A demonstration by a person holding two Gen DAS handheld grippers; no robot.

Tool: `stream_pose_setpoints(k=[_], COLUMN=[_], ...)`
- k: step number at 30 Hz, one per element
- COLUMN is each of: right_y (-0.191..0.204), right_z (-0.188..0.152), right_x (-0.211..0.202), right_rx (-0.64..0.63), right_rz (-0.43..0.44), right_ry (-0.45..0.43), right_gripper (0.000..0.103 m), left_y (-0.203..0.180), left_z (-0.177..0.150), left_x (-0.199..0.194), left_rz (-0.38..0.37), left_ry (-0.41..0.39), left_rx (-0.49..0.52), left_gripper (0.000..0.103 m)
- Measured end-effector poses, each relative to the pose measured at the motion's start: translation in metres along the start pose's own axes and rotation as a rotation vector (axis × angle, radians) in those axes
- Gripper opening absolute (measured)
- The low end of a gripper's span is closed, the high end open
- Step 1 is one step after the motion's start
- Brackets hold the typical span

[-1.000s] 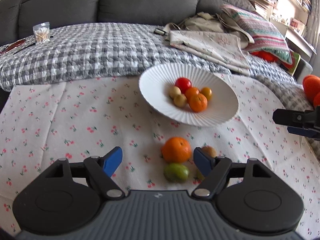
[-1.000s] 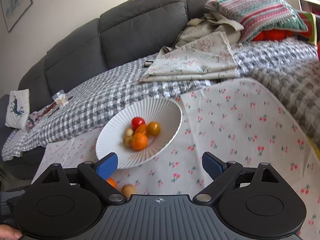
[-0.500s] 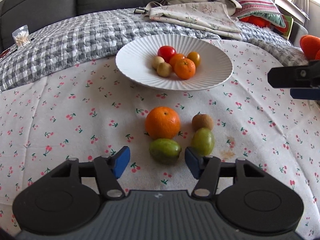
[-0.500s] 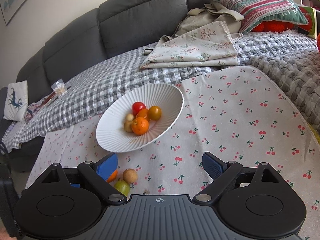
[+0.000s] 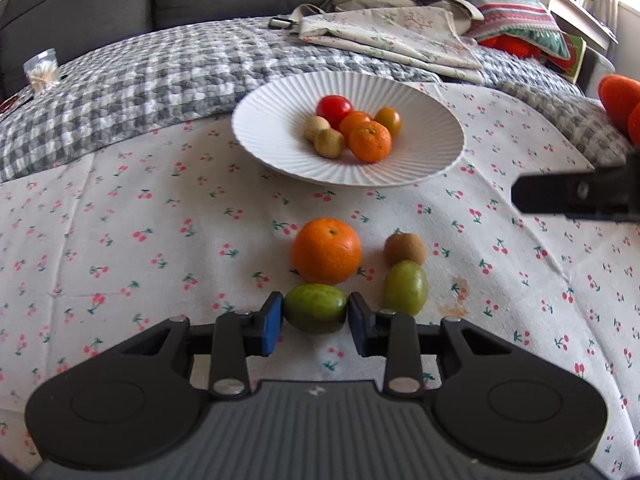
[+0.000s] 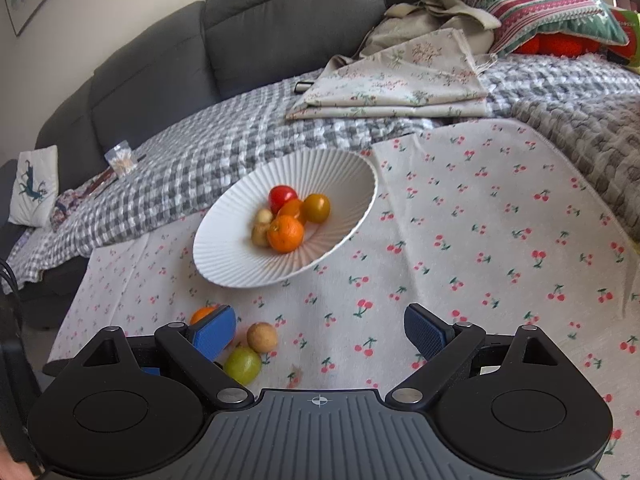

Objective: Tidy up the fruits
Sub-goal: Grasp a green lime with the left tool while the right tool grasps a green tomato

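Closing on a green fruit (image 5: 315,307), the left gripper (image 5: 315,322) had its blue jaws narrowed to either end of it, both pads at or touching the skin, with the fruit lying on the cherry-print cloth (image 5: 120,240) that covered the worktop. Just beyond it sat a large orange (image 5: 326,250), touching or almost touching it, and to the right a second green fruit (image 5: 405,288) lay against a small brown fruit (image 5: 405,248). Farther back stood a white ribbed bowl (image 5: 280,144) that held a red tomato (image 5: 334,107), a mandarin (image 5: 370,141), another orange fruit partly hidden behind it, a yellow-orange tomato (image 5: 388,120) and two small tan fruits (image 5: 329,143). The right gripper (image 6: 320,330) hung well above the cloth to the right of the loose fruit, its jaws spread wide with nothing between them; in the left wrist view only one dark finger of it showed at the right edge. In the right wrist view its left pad covered part of the large orange, while the brown fruit and the second green fruit showed just beside that pad. Behind the bowl lay a grey checked blanket (image 5: 140,76), folded floral fabric (image 5: 392,36), a striped cushion (image 5: 516,8) and a dark grey sofa (image 6: 280,20).
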State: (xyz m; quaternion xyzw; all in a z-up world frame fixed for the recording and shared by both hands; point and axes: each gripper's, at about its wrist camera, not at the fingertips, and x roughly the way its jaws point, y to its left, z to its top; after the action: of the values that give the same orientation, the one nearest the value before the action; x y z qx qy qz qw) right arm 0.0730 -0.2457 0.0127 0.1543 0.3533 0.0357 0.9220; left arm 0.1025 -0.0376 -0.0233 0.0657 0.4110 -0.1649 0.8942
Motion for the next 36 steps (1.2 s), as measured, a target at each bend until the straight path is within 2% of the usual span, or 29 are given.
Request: stream_pose_setpoints(k=[11,16,20,22,24,27,36], right_y=[0.020,0.039,0.054,0.058,0.061,0.062,0.063], right_z=[-0.015,-0.025,-0.033,-0.035,-0.038,-0.038,-0.032], right_x=[0.026,0.046,0.055,0.059,0.063,0.063,0.049], right_rx=[-0.034,-0.084,-0.136,-0.150,-0.166,-0.186,-0.186], right_rz=[0.073,0.072,0.066,0.057,0.034,0.020,0.031], right_ry=[0.077,0.109,0.115,0.121,0.122,0.114,0.113], right_gripper=[0.093,0.090,0.078,0.063,0.054,0.030,0.030], left_y=[0.041,0.058,0.065,0.065,0.064,0.062,0.062], left_z=[0.013,0.015,0.016,0.016,0.015,0.015,0.015], left_x=[-0.023,-0.025,-0.025,-0.025,-0.025,-0.025,-0.024], left_rz=[0.052,0.072,0.078,0.077,0.076,0.076,0.078], left_ry=[-0.031,-0.032,-0.033,-0.032,-0.033,-0.033,-0.033], left_rx=[-0.139,-0.204,-0.224,-0.227,-0.224,-0.218,-0.216], left_gripper=[0.033,0.033,0.033,0.033,0.033,0.033,0.033])
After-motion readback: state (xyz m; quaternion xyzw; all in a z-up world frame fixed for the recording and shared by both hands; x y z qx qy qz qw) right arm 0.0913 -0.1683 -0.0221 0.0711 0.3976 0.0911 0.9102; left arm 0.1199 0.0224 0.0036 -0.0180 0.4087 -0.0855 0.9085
